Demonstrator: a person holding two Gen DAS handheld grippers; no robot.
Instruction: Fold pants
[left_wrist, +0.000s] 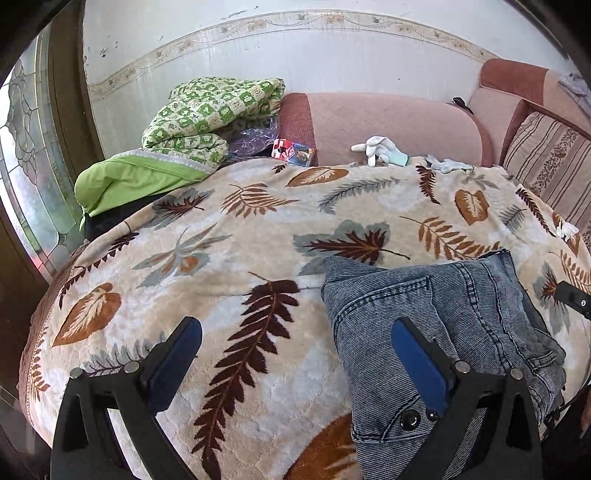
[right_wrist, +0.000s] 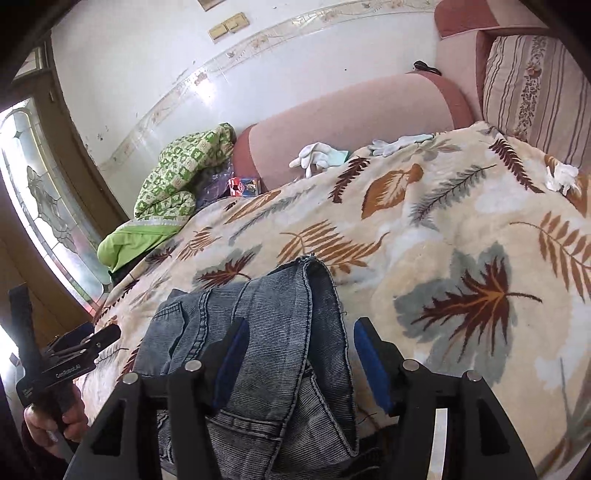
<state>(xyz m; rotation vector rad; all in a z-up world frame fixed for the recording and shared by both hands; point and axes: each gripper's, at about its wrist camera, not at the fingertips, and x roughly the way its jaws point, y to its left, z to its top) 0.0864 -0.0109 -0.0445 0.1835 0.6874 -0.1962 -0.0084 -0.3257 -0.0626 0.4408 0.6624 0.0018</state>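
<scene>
A pair of grey-blue jeans (left_wrist: 439, 325) lies folded in a thick bundle on the leaf-patterned blanket (left_wrist: 221, 258). It also shows in the right wrist view (right_wrist: 258, 332). My left gripper (left_wrist: 295, 343) is open, its right finger over the jeans' left edge and its left finger over bare blanket. My right gripper (right_wrist: 301, 347) is open, its jaws astride the near part of the bundle without pinching it. The left gripper's body shows at the left of the right wrist view (right_wrist: 70, 354), held by a hand.
A green patterned quilt (left_wrist: 207, 114) and green cloth (left_wrist: 125, 181) pile up at the back left. White gloves (left_wrist: 380, 149) lie by the pink sofa back (left_wrist: 388, 125). A striped cushion (left_wrist: 546, 158) is at the right. A glass door (left_wrist: 26, 147) is at the left.
</scene>
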